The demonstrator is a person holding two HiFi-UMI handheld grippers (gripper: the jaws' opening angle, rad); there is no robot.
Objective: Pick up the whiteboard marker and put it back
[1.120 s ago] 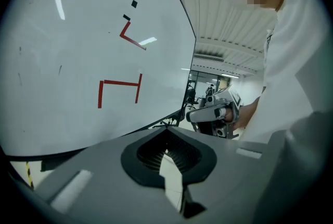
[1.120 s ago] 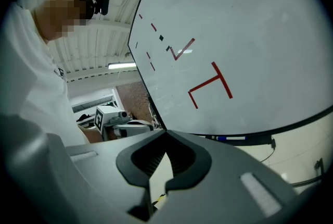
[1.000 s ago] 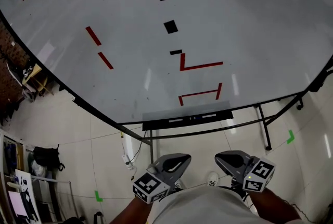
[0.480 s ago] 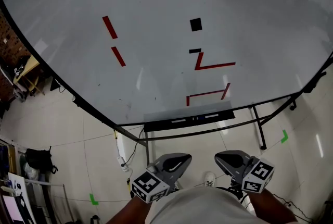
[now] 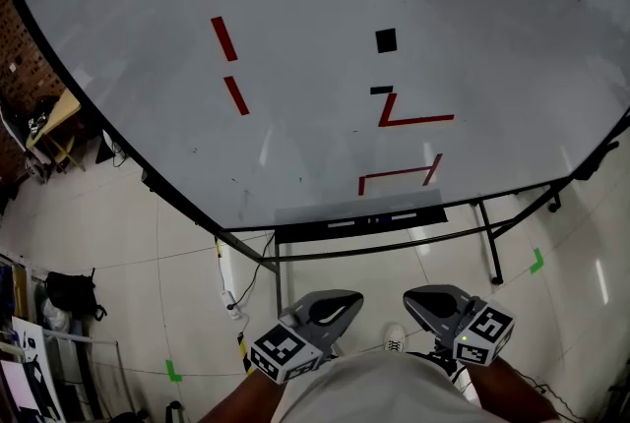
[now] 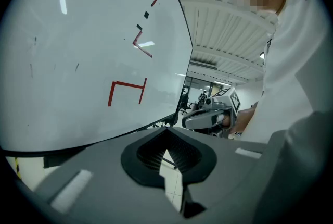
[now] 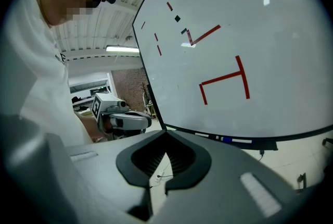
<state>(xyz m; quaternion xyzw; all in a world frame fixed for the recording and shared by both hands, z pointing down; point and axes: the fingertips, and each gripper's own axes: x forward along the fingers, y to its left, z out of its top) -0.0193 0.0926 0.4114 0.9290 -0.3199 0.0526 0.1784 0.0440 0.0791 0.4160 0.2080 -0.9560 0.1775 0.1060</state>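
Left gripper (image 5: 335, 305), right gripper (image 5: 425, 301) below whiteboard (image 5: 295, 116)

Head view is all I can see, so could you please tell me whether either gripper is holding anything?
Observer: The left gripper has its jaws together with nothing between them.
Operator: Thank you. And the right one?
Observer: The right gripper is also shut and empty.
Operator: Can you make out a marker anywhere?
Observer: Yes. In the right gripper view, slim markers lie in the tray under the whiteboard, and one of them has a blue section.
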